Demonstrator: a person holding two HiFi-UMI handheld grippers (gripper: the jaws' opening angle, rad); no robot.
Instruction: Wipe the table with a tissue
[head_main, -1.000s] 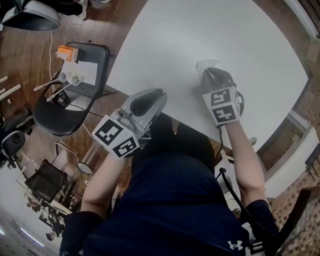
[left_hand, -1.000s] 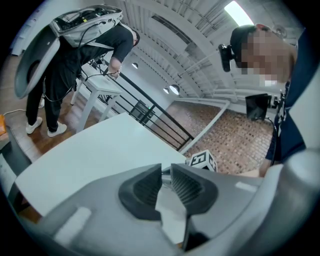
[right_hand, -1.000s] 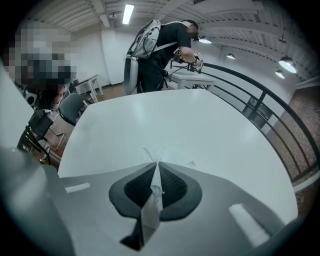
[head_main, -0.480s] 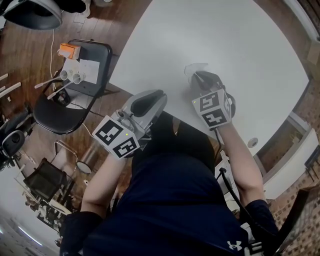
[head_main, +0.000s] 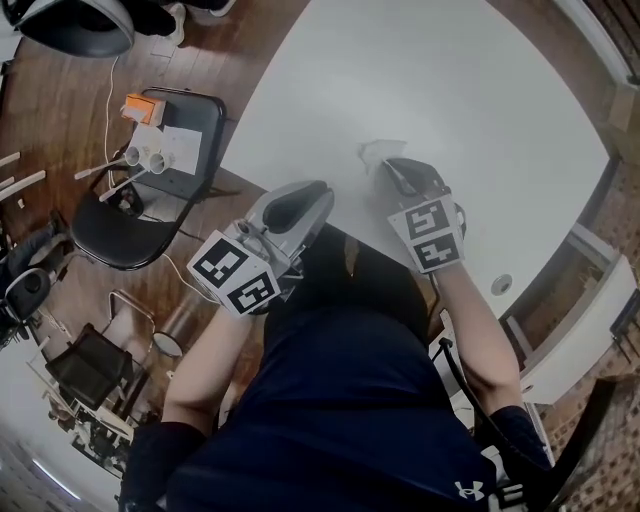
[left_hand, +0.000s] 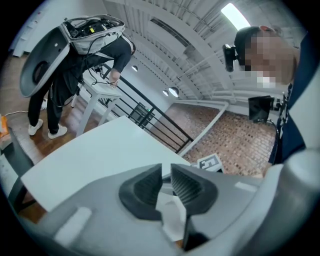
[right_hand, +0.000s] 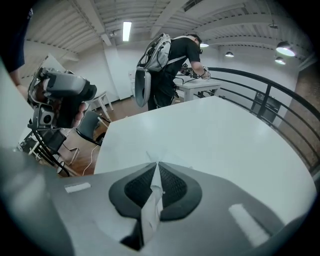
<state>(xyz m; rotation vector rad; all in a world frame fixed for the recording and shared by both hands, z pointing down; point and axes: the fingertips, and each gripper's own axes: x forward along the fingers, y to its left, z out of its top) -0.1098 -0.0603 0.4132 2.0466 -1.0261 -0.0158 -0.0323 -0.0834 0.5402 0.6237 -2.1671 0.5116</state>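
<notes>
Head view, progress: wiping looks under way. The tissue (head_main: 378, 152) is pressed to the table (head_main: 450, 70) near its lower edge in the middle of the frame. Judging by that spot, most of the top to the upper right is yet to be covered. No spill or dirt shows, so I cannot tell which parts are already wiped.
Chair: a black chair (head_main: 110, 230) at the left of the frame holds small items and plays no part.
Left gripper: the left gripper (head_main: 318, 190) sits left of centre at the table's edge, off the tissue. In the left gripper view its claw (left_hand: 166, 172) is nearly closed, with a thin slit at the tips. A white scrap (left_hand: 172, 217) is caught between the pads; it looks like tissue paper.
Tissue: white, thin and crumpled, it fans out ahead of the right claw onto the table. In the right gripper view it runs as a pinched, creased strip (right_hand: 150, 210) down between the pads.
Right gripper: the right gripper (head_main: 388, 168), right of centre, is clamped tight on the tissue, pads (right_hand: 175, 187) meeting on the paper.
Table: plain white, bare apart from the tissue.
</notes>
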